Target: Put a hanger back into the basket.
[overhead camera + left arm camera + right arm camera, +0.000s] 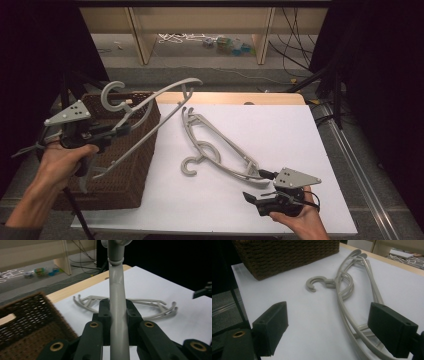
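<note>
My left gripper (121,131) is shut on a grey plastic hanger (165,90) and holds it in the air above the brown wicker basket (135,165). In the left gripper view the hanger's bar (116,290) runs straight up between the shut jaws (117,315). More grey hangers (225,141) lie stacked on the white sheet, hook toward me. My right gripper (258,186) rests open at the sheet's near right, by the stack's near end. In the right gripper view the lying hangers (347,290) run between its wide jaws (332,327), untouched.
The basket stands at the table's left edge, seen close in the left gripper view (30,320). A white sheet (280,125) covers the wooden table. Beyond the far edge are a wooden frame, cables and small items on the floor. Dark stands flank both sides.
</note>
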The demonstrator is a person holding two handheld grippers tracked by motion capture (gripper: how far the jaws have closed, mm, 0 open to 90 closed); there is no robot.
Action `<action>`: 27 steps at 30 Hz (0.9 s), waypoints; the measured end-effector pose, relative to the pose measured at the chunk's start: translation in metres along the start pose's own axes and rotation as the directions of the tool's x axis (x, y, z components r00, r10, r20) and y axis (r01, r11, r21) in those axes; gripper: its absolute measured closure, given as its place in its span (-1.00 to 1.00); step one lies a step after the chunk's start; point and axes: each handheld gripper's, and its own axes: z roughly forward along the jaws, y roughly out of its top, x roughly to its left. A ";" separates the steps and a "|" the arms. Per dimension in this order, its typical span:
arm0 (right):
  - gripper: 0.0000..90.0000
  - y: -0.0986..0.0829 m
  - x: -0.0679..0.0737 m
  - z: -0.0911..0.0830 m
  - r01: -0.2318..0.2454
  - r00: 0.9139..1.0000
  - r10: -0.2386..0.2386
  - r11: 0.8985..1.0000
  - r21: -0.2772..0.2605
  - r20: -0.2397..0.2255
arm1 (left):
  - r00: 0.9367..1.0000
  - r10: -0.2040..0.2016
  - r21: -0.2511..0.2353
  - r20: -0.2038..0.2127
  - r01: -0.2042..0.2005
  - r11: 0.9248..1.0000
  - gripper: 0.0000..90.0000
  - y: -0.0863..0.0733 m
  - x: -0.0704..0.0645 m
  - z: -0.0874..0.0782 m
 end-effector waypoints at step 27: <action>-0.59 -0.001 -0.001 0.001 -0.015 1.000 0.015 1.000 0.004 -0.008 | 0.988 0.036 0.070 -0.148 -0.026 0.997 0.76 -0.040 0.079 -0.024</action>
